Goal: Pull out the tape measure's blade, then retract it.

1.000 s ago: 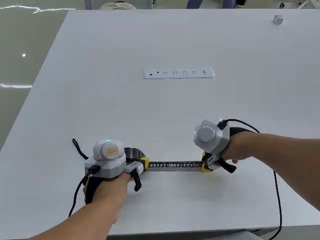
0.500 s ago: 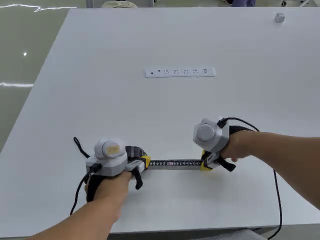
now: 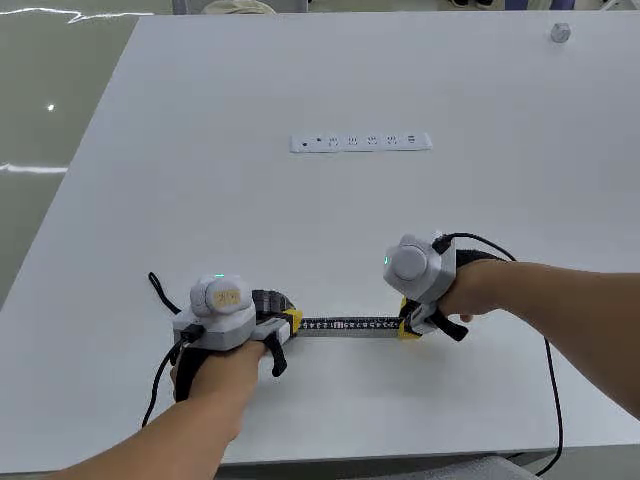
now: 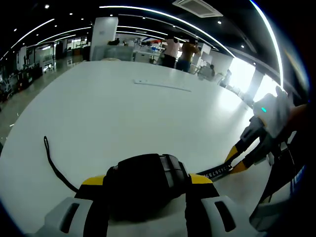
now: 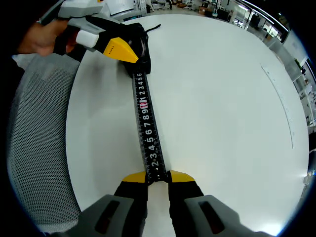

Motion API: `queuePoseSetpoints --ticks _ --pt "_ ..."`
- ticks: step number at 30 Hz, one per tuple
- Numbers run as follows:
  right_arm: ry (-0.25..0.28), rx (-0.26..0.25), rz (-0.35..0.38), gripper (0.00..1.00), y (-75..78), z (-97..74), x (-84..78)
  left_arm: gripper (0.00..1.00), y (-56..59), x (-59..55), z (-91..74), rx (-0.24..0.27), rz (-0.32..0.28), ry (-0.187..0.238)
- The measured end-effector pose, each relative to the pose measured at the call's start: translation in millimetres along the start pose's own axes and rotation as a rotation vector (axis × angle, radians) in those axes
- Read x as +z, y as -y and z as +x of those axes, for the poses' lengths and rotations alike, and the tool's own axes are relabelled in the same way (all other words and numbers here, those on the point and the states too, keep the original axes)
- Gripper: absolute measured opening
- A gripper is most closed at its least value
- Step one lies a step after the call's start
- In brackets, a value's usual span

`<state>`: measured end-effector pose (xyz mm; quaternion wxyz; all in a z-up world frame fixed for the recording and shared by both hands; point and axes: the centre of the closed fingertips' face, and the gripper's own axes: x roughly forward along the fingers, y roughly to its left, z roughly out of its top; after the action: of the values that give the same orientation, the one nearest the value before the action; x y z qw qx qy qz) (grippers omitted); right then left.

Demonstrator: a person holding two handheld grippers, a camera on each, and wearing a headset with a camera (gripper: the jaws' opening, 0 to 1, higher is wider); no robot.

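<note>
Tape measure [image 3: 268, 305] lay on the white table [image 3: 200, 200], its black-and-yellow case clamped between the jaws of the left gripper [image 4: 146, 187], which were closed against the case's two sides. In the left gripper view the case sat right at the jaw tips and took up the whole gap between them. Blade [image 5: 148, 128] was drawn out of the case and ran flat along the tabletop, straight from the left gripper's tips across to the right gripper [image 5: 157, 177]. The right gripper's yellow-tipped jaws were pinched together on the blade's free end. Printed numbers ran away from its tips toward the case, with a red mark partway along. The end hook was hidden between the jaws. Both grippers sat low at the table, facing each other, with the blade spanning the space between. A black wrist loop [image 4: 52, 165] trailed from the case over the table, off to the left of the left gripper's jaws in its own view. Ahead of both grippers, well apart from them, a white power strip [image 3: 360, 142] lay flat. A small grey object [image 3: 560, 33] sat at the far corner, well beyond the right gripper. A black cable [image 3: 549, 380] ran back from the right gripper under the person's forearm. A grey mesh chair [image 5: 39, 148] showed past the table edge beside the left gripper.
</note>
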<state>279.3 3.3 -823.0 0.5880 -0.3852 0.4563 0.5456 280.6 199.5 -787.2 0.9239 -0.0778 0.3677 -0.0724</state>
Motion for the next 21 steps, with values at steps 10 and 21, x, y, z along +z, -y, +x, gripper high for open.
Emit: queuePoseSetpoints --ticks 10,21 --pt "0.003 0.002 -0.005 0.15 -1.4 1.5 4.5 0.59 -0.1 0.0 0.2 -0.001 -0.002 0.0" --pt "0.009 0.003 -0.01 0.15 -2.9 2.3 9.8 0.59 -0.3 -0.3 0.5 -0.002 -0.003 0.001"
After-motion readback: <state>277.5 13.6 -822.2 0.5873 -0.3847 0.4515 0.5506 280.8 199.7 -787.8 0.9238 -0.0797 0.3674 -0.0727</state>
